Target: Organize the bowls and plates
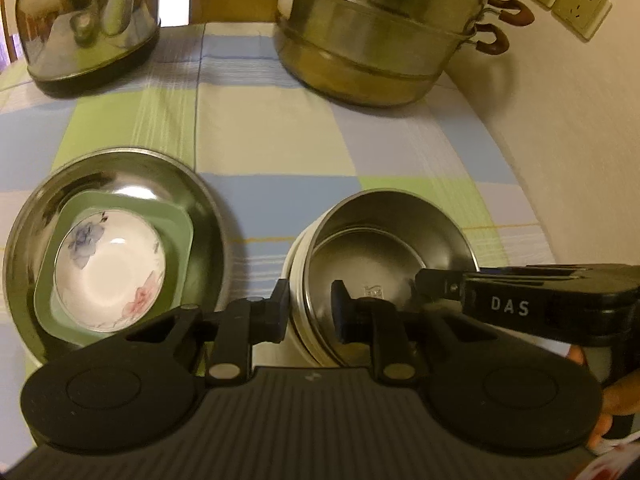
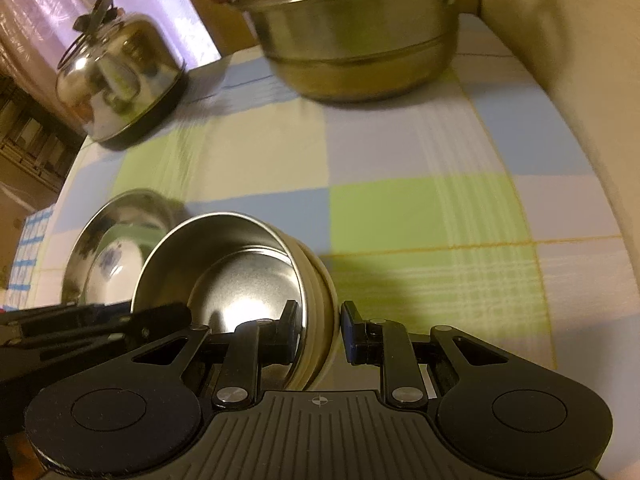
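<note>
A steel bowl (image 1: 380,240) with a ribbed cream outer wall sits on the checked cloth. My left gripper (image 1: 310,314) is shut on its left wall, one finger inside and one outside. My right gripper (image 2: 320,332) is shut on the opposite wall of the same bowl (image 2: 240,272). In the left wrist view the right gripper (image 1: 430,282) reaches in from the right. To the left stands a large steel basin (image 1: 120,156) holding a green square dish (image 1: 180,224) with a white floral bowl (image 1: 108,276) in it.
A steel kettle (image 1: 88,28) stands at the back left and a tiered steel steamer pot (image 1: 380,40) at the back right. A cream wall with sockets (image 1: 564,0) borders the table on the right. A hand (image 1: 616,400) holds the right gripper.
</note>
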Available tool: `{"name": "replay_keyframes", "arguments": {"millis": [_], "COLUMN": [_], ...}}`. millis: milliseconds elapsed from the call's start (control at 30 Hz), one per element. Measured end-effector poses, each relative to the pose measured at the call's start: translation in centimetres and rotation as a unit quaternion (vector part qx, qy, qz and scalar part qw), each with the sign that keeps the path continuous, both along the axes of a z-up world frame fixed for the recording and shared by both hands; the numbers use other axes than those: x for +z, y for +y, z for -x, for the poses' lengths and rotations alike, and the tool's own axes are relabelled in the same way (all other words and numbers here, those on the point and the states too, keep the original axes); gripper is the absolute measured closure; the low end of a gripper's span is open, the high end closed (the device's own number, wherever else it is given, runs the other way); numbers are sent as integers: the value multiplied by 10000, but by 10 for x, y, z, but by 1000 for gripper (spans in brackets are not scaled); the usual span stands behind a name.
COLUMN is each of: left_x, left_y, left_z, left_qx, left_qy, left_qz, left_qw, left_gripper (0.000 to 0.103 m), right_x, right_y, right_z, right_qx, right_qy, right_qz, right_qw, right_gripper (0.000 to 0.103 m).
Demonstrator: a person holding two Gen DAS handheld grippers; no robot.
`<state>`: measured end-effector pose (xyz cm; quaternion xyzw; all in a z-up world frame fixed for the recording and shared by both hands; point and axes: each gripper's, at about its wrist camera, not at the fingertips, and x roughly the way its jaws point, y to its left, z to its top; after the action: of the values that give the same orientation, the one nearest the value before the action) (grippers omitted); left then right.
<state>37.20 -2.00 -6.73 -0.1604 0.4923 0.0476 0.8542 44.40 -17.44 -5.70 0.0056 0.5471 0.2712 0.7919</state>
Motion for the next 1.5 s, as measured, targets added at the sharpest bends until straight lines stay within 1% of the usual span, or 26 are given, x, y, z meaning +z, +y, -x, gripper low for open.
{"name": "replay_keyframes", "arguments": {"millis": [267, 367, 400, 433, 467, 500, 567, 667, 733, 800, 1033, 1233, 1500], "left_x": [0, 5, 8, 11, 15, 18, 27, 37, 42, 45, 48, 49, 50], "left_y": [5, 6, 7, 7, 8, 9, 12, 15, 17, 20, 33, 37, 39], "left_z": [9, 11, 12, 13, 15, 17, 23, 34, 44, 57, 97, 131, 165], "left_qx": [-96, -126, -143, -163, -164, -154, -154, -125, -107, -86, 34, 1, -86], "left_qy": [-40, -129, -165, -222, -270, -314, -411, -475, -474, -441, -237, -167, -103], "left_qz": [4, -6, -33, -57, -64, -60, -41, -74, -101, -126, -119, -292, -367], "left_qw": [9999, 9998, 9998, 9996, 9995, 9994, 9990, 9988, 9988, 9989, 9996, 9994, 9992], "left_gripper": [84, 83, 81, 75, 72, 66, 65, 61, 55, 52, 50, 49, 49], "right_x": [1, 3, 5, 8, 11, 15, 25, 37, 43, 46, 47, 49, 49], "right_y": [5, 5, 4, 3, 1, 0, -4, -8, -11, -14, -16, -11, -2], "right_z": [7, 10, 12, 14, 16, 18, 24, 33, 40, 50, 89, 120, 153], "right_qx": [-47, -58, -84, -107, -142, -188, -212, -217, -248, -274, -237, -141, -77], "right_qy": [-42, -94, -163, -235, -326, -433, -636, -727, -718, -676, -497, -420, -376], "right_qz": [42, 27, 41, 58, 72, 68, 25, -42, -109, -162, -171, -153, -146], "right_qw": [10000, 9999, 9998, 9996, 9993, 9989, 9977, 9971, 9971, 9972, 9983, 9989, 9992], "right_gripper": [80, 78, 73, 68, 55, 42, 37, 36, 35, 34, 31, 30, 29]}}
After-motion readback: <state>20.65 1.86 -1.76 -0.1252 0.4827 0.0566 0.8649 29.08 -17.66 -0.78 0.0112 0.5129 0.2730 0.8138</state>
